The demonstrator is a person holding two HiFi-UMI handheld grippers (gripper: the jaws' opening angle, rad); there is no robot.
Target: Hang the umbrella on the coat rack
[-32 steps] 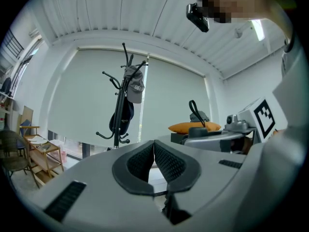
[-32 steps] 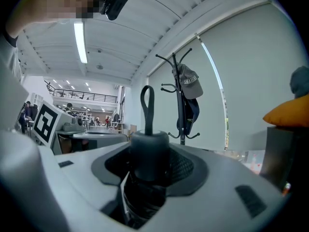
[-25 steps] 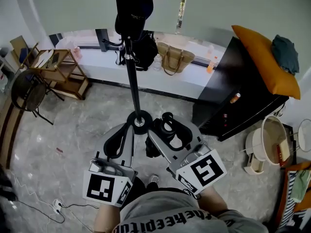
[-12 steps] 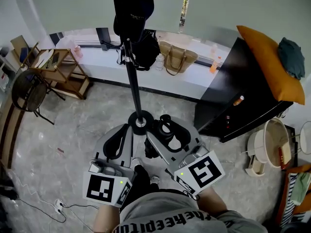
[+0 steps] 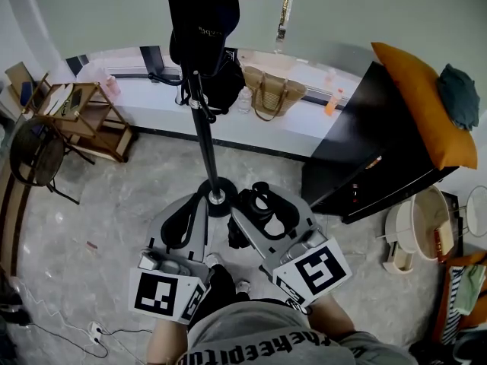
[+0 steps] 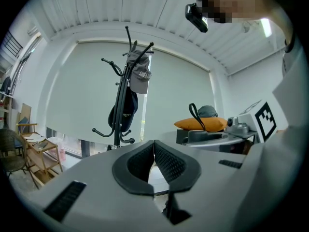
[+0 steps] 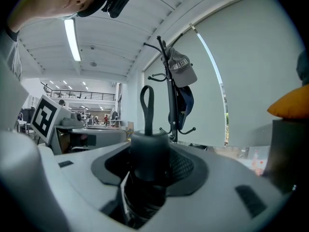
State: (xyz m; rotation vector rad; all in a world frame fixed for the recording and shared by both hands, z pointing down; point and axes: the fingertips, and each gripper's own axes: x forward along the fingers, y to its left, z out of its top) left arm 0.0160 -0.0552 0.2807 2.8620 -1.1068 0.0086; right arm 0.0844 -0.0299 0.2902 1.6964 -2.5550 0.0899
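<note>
Right tongs (image 5: 265,207) — forward, snug around umbrella (image 7: 148,151)

— Where does the coat rack (image 5: 204,128) stand?
— Straight ahead, with its base just beyond the left gripper (image 5: 199,198). The umbrella (image 5: 261,195) sits between the right gripper (image 5: 266,205) jaws, right of that base.
— And around it?
— A handbag (image 5: 272,93) on the ledge (image 5: 152,97) behind. A wooden shelf cart (image 5: 80,116) and a chair (image 5: 34,154) to the left. A cabinet (image 5: 365,150) to the right, with a cushion (image 5: 422,97) on top.
</note>
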